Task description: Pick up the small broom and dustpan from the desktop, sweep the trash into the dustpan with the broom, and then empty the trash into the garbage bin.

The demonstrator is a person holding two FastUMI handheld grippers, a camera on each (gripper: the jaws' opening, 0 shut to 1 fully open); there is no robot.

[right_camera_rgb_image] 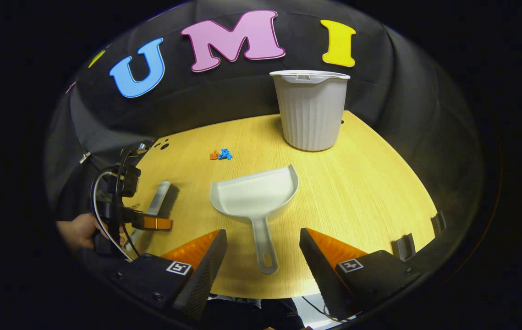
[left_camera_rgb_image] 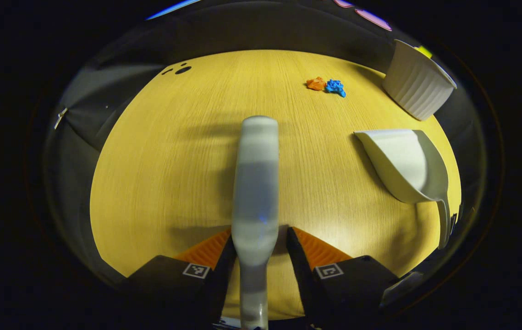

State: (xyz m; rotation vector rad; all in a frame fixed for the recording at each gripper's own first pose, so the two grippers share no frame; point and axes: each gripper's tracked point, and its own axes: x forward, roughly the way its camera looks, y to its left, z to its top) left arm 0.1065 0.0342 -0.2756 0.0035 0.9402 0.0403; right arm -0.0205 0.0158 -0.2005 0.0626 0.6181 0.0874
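Left gripper straddles the broom handle, jaws spread, not pinching. Right gripper open, dustpan handle between its fingers. Trash far, bin far right. Risk: off-centre closing twists the broom free.

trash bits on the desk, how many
2: an orange scrap and a blue scrap, touching side by side on the desk, left of the bin. More could be hidden.

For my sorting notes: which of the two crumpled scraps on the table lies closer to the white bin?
The blue scrap. In both views it lies on the side toward the bin, while the orange scrap beside it lies on the far side from the bin.
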